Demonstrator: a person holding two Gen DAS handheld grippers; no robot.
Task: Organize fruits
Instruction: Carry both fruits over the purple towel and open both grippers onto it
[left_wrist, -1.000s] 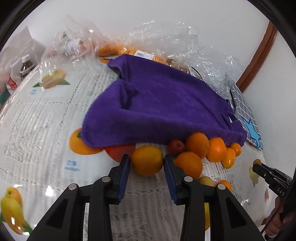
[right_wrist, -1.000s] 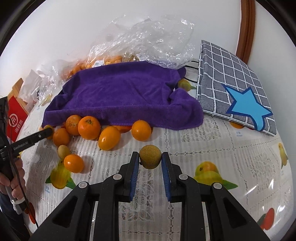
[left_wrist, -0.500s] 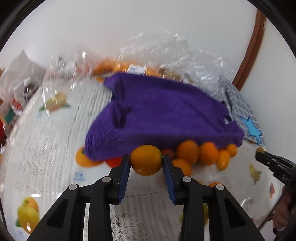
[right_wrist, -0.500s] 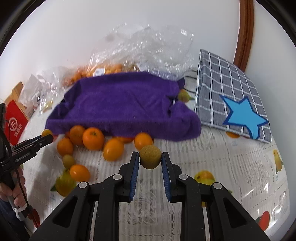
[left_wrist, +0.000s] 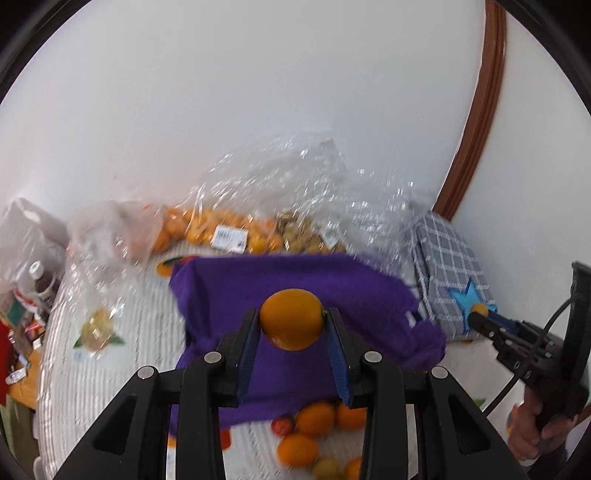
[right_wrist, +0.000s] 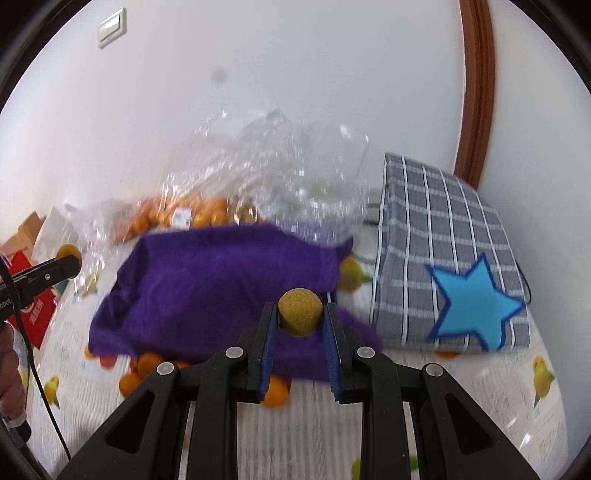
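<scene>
My left gripper (left_wrist: 291, 325) is shut on a smooth orange fruit (left_wrist: 291, 318) and holds it in the air above the purple towel (left_wrist: 295, 295). My right gripper (right_wrist: 300, 314) is shut on a small rough yellow-brown fruit (right_wrist: 300, 311), also above the purple towel (right_wrist: 221, 280). Several loose oranges (left_wrist: 314, 421) lie on the tablecloth at the towel's near edge; they also show in the right wrist view (right_wrist: 147, 365). The right gripper shows at the right edge of the left wrist view (left_wrist: 480, 319), and the left gripper at the left edge of the right wrist view (right_wrist: 68, 264).
Clear plastic bags of oranges (left_wrist: 221, 232) lie against the white wall behind the towel. A grey checked cushion with a blue star (right_wrist: 450, 280) lies to the right. A red box (right_wrist: 33, 310) and bottles (left_wrist: 40, 280) stand at the left. The tablecloth (right_wrist: 461, 398) has printed fruit.
Both grippers have lifted their fruits off the tablecloth and risen; the towel and loose oranges now sit lower in both views. Both stay shut on their fruit.
</scene>
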